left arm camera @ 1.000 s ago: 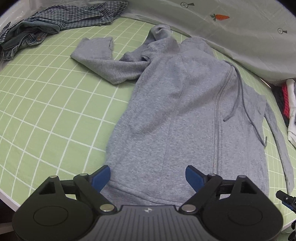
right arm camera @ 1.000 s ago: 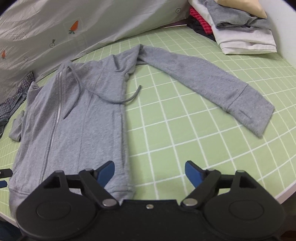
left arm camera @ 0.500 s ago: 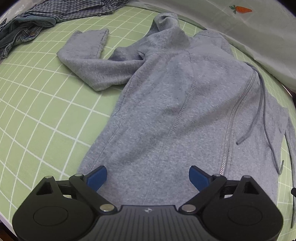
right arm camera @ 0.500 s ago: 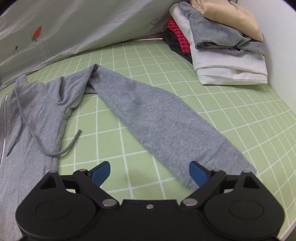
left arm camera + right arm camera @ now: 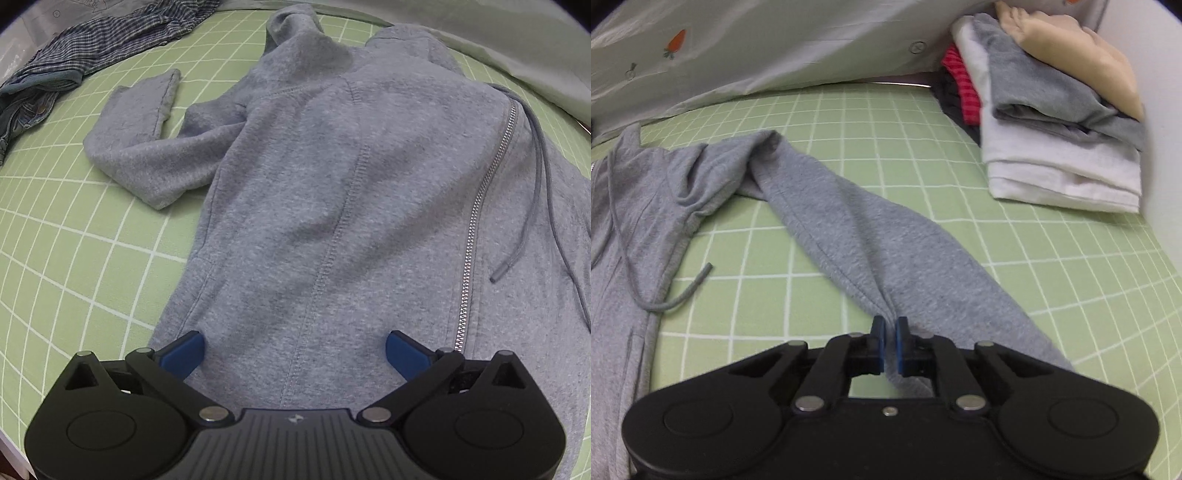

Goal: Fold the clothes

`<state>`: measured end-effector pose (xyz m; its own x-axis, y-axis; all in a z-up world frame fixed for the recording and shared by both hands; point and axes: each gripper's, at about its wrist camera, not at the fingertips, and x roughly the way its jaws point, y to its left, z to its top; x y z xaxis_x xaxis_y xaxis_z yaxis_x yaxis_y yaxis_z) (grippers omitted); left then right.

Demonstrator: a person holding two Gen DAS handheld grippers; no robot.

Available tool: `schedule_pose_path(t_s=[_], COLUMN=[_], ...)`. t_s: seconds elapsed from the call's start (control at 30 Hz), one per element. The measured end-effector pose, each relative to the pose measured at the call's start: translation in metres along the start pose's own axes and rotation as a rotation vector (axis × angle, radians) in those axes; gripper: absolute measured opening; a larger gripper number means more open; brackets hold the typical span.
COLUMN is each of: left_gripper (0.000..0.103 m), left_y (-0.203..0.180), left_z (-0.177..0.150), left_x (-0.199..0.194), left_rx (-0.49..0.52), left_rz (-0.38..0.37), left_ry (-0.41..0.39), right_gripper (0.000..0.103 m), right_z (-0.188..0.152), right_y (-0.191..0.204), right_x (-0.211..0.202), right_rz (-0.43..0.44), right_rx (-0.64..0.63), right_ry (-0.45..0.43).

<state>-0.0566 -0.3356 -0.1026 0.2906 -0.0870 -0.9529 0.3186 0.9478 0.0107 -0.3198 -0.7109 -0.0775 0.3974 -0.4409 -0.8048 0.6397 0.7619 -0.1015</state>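
Note:
A grey zip-up hoodie (image 5: 332, 206) lies spread flat on the green checked sheet, zipper (image 5: 480, 206) up. Its one sleeve (image 5: 147, 147) is bent back at the far left. My left gripper (image 5: 293, 352) hovers open over the lower body of the hoodie, nothing between its blue pads. In the right wrist view the other sleeve (image 5: 871, 236) stretches out from the hoodie's shoulder towards me. My right gripper (image 5: 889, 334) is shut on that sleeve near its cuff end, the cloth pinched into a ridge between the pads.
A checked shirt and jeans (image 5: 85, 51) lie crumpled at the far left. A stack of folded clothes (image 5: 1052, 122) sits at the far right by a white wall. A pale cover with carrot prints (image 5: 738, 48) borders the back of the green sheet (image 5: 1034, 266).
My right gripper moved along the sleeve and went from open to shut on it. My left gripper advanced up over the hoodie's body and stayed open.

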Motion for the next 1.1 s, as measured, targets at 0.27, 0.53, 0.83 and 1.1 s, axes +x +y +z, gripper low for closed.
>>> schedule_pose_path(t_s=[0.27, 0.53, 0.83, 1.1], left_gripper=[0.103, 0.103, 0.103, 0.103], left_y=[0.001, -0.002, -0.004, -0.001], left_z=[-0.005, -0.011, -0.014, -0.011], left_x=[-0.004, -0.006, -0.009, -0.004], left_rx=[-0.003, -0.017, -0.028, -0.037], left_rz=[0.001, 0.006, 0.009, 0.011], left_ry=[-0.018, -0.042, -0.063, -0.063], right_gripper=[0.005, 0.018, 0.063, 0.073], right_z=[-0.025, -0.039, -0.033, -0.037], right_y=[-0.093, -0.118, -0.121, -0.151], right_x=[-0.005, -0.011, -0.018, -0.004], right_rz=[-0.267, -0.235, -0.165, -0.227], right_rx=[0.257, 0.436, 0.561, 0.69], right_ry=[0.03, 0.027, -0.072, -0.063])
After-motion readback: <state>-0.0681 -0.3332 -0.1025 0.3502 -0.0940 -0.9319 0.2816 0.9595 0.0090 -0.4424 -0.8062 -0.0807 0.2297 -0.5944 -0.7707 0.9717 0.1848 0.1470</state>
